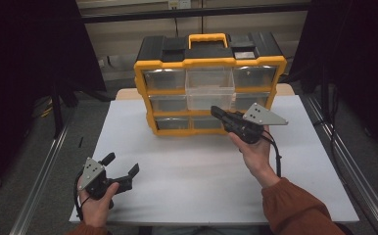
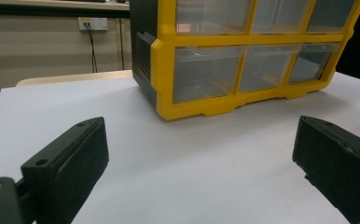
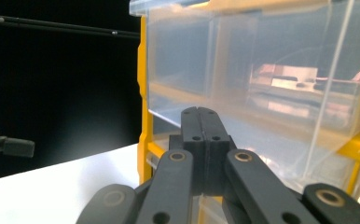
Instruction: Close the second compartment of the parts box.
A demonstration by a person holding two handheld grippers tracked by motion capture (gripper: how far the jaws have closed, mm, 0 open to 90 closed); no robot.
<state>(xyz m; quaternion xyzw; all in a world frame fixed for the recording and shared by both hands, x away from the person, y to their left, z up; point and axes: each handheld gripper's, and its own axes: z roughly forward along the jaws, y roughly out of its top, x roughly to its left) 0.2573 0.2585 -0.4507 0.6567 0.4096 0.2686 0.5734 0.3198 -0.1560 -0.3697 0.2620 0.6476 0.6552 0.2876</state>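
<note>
Yellow-and-black drawer organizer (image 1: 209, 83): standing upright at the far middle of the white worktop (image 1: 201, 171), its clear top-middle drawer (image 1: 210, 88) projecting outward. Right hand-held gripper (image 1: 215, 111): jaws pressing together, empty, tips sitting just below that drawer. Left hand-held gripper (image 1: 121, 165): jaws standing wide apart, empty, hovering near the worktop's front-left.
</note>
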